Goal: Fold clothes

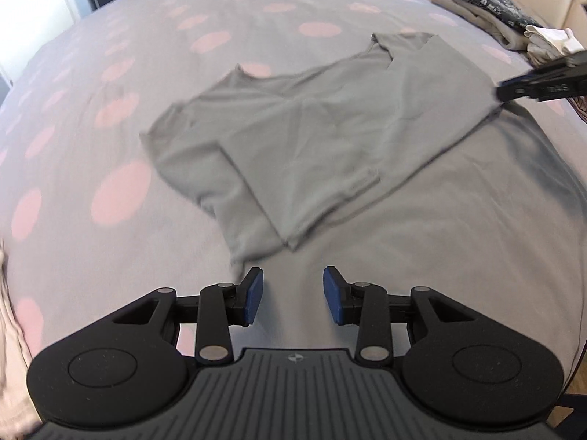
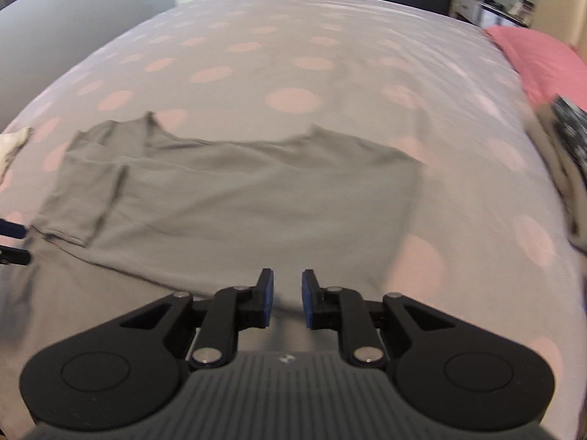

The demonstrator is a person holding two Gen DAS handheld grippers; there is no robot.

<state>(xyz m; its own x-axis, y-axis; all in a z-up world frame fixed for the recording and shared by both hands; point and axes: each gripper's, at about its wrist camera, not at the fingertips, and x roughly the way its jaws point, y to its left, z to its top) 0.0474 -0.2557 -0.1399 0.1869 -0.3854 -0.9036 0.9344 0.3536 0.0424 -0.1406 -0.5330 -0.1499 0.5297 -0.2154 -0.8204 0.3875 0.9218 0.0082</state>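
Currently, a grey T-shirt is being laid out near the middle of the bed, one sleeve already turned in over the body. The left hand-held gripper is being held just short of the near corner of the shirt, its jaws wide apart with nothing between them. The right hand-held gripper is being held at the near hem, its jaws parted by a narrower gap, and no cloth is seen pinched in it.

For the next fold, probably, both corners of one edge should be pinched at the same layer count and carried over together, so that the fabric is not being dragged askew.

The bed is being covered by a grey duvet with pink spots. A pile of other clothes is lying at the far edge, and a pink pillow is showing beyond it.
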